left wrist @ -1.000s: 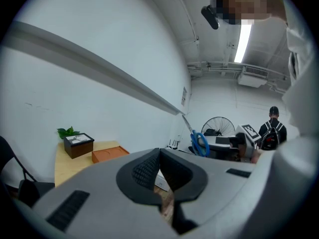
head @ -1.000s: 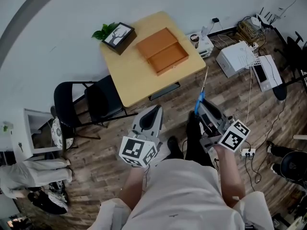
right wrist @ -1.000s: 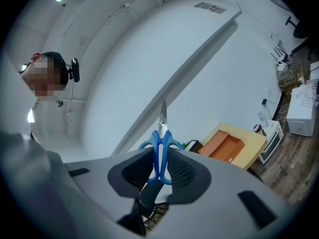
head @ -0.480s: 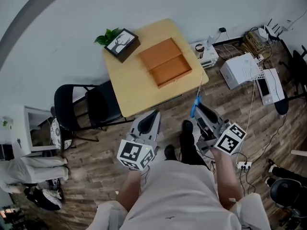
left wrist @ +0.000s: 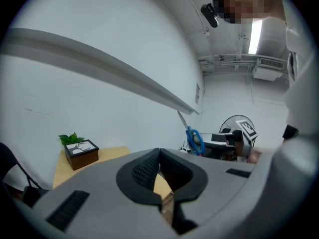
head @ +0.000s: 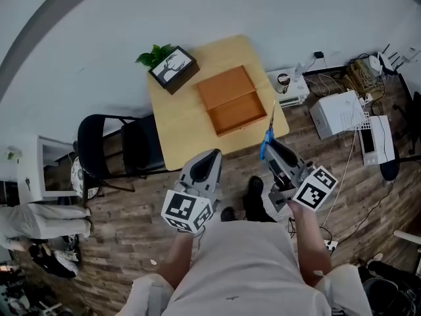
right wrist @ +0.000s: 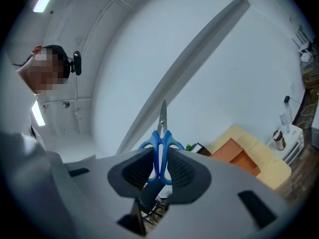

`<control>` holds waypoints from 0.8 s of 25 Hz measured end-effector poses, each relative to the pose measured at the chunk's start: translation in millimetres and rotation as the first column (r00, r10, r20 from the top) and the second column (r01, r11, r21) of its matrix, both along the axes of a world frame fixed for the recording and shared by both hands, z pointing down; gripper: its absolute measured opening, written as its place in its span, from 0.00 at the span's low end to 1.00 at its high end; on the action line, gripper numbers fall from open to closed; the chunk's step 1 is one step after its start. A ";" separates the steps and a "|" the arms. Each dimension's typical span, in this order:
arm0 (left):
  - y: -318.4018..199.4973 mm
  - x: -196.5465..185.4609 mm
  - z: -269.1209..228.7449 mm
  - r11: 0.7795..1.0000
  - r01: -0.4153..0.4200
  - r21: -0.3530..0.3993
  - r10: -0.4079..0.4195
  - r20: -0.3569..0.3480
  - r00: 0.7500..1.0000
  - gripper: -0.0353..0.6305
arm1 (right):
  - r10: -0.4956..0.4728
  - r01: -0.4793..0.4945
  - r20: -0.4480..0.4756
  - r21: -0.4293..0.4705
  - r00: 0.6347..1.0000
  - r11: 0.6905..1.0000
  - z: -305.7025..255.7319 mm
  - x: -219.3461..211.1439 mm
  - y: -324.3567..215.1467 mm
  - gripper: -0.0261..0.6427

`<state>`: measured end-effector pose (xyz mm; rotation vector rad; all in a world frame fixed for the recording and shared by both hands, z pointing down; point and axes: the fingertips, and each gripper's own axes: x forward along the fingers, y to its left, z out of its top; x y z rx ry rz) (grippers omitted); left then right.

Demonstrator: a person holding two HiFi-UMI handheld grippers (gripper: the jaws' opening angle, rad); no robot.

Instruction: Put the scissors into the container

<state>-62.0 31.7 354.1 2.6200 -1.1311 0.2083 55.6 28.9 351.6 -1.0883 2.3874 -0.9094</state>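
Note:
Blue-handled scissors [head: 269, 129] are clamped by their handles in my right gripper [head: 271, 147], blades pointing away toward the table; in the right gripper view the scissors [right wrist: 160, 144] stand upright between the pads. The orange open container [head: 229, 99] lies on the light wooden table [head: 177, 124], beyond the scissor tips; the container [right wrist: 236, 155] shows at the lower right in the right gripper view. My left gripper [head: 209, 160] is shut with nothing in it, held off the table's near edge. Seen from the left gripper view, the scissors [left wrist: 193, 137] are at the right.
A dark framed box with a plant [head: 171, 66] sits on the table's far left corner. A black chair [head: 118, 150] stands left of the table. White devices and cables [head: 342, 110] lie on the wooden floor to the right.
The table and container have shifted nearer in the head view. Both grippers have moved toward the table's near edge, and the scissors' tips now reach over its right corner.

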 end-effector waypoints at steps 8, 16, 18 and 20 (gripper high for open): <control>-27.3 25.0 0.8 0.997 0.073 0.003 -0.073 0.022 0.997 0.06 | -0.088 0.089 -0.010 0.004 0.996 0.996 6.7 22.9 -40.0 0.17; -36.9 30.1 7.6 0.988 0.152 -0.003 -0.152 0.032 0.988 0.06 | -0.171 0.172 -0.060 0.006 0.983 0.985 19.4 29.0 -60.5 0.17; -36.2 28.7 11.8 0.986 0.169 -0.013 -0.168 0.035 0.985 0.06 | -0.189 0.190 -0.077 0.004 0.979 0.982 22.7 28.4 -61.0 0.17; -35.9 27.2 15.3 0.983 0.183 -0.021 -0.182 0.036 0.983 0.06 | -0.208 0.209 -0.104 0.002 0.973 0.978 27.1 27.2 -61.9 0.17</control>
